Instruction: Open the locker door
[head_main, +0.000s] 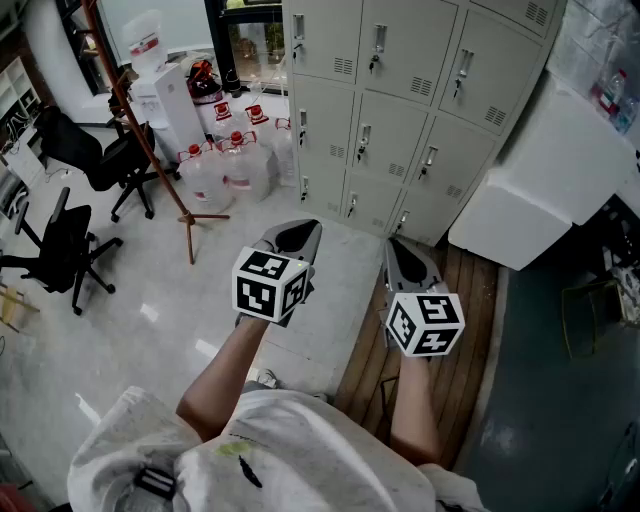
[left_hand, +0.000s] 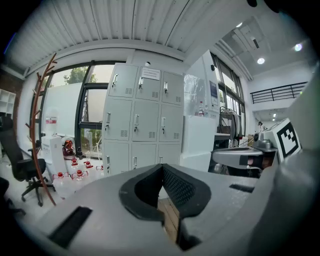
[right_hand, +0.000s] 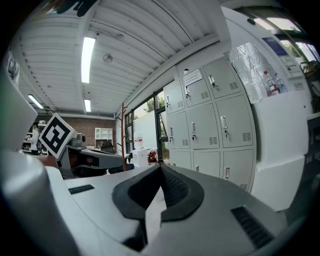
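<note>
Approach step, by the look of it, with no door touched yet. Bank of grey lockers (head_main: 400, 110) straight ahead against the wall, well apart from both grippers, every door shut, each with a small handle (head_main: 378, 40) near one edge. No telling from here which door is meant.

Left gripper (head_main: 303, 230) held out in front, roughly level, tips closed together with nothing between them. Right gripper (head_main: 396, 246) beside it, likewise closed and empty, above a strip of wooden floor (head_main: 470, 300). Water bottles (head_main: 225, 160) and a coat stand (head_main: 150, 120) off to the left of the lockers, away from the straight line in.

Next, probably: step closer, settle on a door, spread one gripper's jaws, line them up on that handle, close on it, then pull outward in an arc. Handles small and close against the doors, so careful aim likely needed before closing.
</note>
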